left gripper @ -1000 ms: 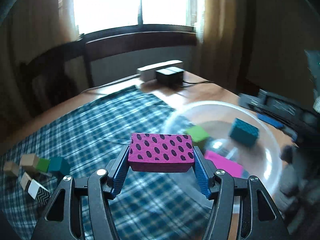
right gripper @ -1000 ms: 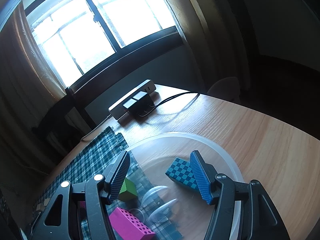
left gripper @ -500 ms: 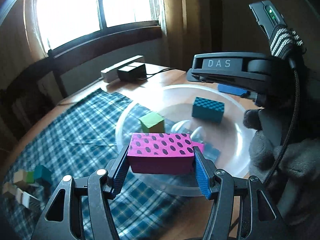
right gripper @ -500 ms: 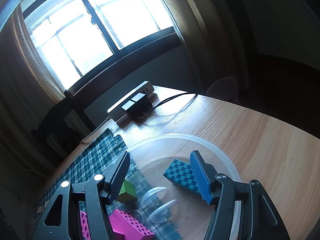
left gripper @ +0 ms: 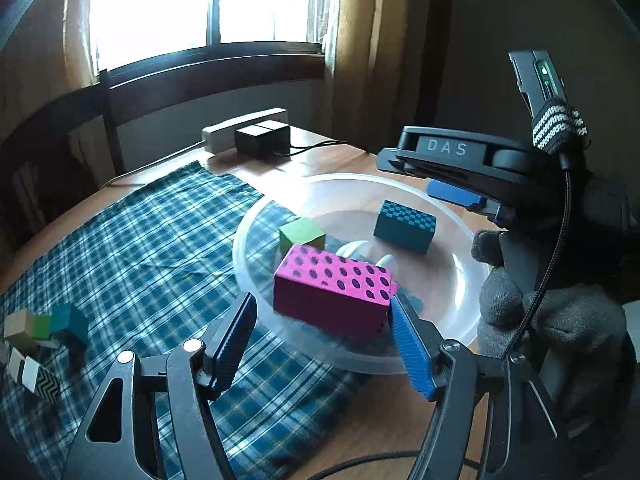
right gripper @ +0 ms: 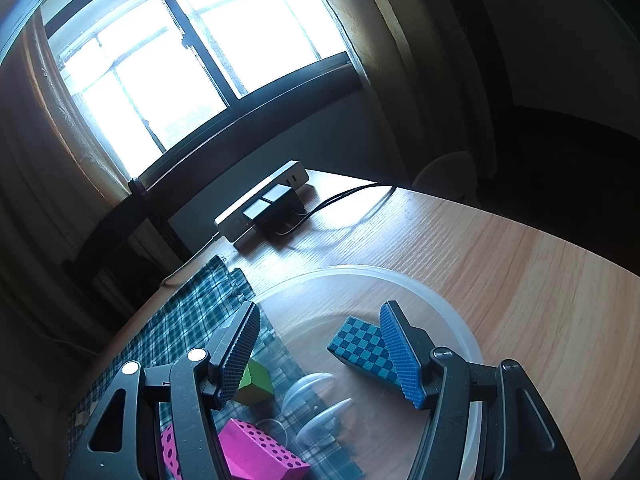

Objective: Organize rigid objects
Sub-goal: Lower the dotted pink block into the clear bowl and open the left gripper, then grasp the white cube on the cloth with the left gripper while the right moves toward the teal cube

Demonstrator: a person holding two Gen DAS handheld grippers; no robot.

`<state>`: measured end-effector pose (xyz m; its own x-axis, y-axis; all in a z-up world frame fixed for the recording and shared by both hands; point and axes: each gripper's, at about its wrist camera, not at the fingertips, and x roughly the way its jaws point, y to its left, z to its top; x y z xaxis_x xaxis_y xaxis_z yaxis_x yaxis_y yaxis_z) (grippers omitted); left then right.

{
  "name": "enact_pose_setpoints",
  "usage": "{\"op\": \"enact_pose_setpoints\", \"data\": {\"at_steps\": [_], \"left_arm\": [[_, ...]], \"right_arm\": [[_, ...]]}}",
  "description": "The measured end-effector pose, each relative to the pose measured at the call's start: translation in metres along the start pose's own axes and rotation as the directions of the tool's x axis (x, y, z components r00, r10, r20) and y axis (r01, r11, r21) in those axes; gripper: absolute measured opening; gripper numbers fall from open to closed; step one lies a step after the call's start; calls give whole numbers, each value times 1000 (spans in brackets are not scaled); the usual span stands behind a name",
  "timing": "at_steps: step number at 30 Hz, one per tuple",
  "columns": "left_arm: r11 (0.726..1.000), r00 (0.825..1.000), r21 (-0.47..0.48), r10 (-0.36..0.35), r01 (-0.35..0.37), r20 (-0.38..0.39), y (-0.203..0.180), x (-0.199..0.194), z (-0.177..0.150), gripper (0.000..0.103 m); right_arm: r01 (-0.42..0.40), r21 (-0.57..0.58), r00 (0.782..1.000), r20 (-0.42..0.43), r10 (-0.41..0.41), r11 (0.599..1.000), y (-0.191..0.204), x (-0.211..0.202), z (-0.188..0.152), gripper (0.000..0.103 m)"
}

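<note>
Pink dotted block [left gripper: 332,296] tilting over bowl [left gripper: 256,280], left gripper [left gripper: 320,344] jaws just opened, right gripper [right gripper: 316,356] jaws apart, empty

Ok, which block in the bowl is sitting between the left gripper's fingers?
The pink black-dotted block, tilted between the just-opened left gripper; green cube and teal checkered block lie farther in.
</note>
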<state>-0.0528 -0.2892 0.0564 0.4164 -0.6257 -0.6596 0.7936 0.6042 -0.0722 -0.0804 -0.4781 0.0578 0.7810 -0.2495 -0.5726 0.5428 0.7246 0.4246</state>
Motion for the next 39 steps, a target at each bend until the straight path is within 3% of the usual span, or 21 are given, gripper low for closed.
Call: {"op": "enact_pose_setpoints", "data": {"at_steps": [8, 19, 22, 39], "left_arm": [[999, 999, -43, 30, -29, 20, 13, -12, -1, 69], [991, 994, -79, 102, -104, -31, 23, 5, -5, 70], [987, 992, -101, 121, -123, -22, 28, 3, -6, 78], [937, 965, -238, 264, -257, 0, 73, -25, -17, 80]], "right_arm": [[0, 1, 1000, -1, 0, 1000, 1, 1, -1, 66], [-19, -20, 1000, -24, 18, 1000, 7, 5, -4, 68], [-31, -29, 999, -24, 30, 999, 11, 5, -5, 73], [-133, -153, 991, -12, 133, 979, 40, -3, -18, 82]]}}
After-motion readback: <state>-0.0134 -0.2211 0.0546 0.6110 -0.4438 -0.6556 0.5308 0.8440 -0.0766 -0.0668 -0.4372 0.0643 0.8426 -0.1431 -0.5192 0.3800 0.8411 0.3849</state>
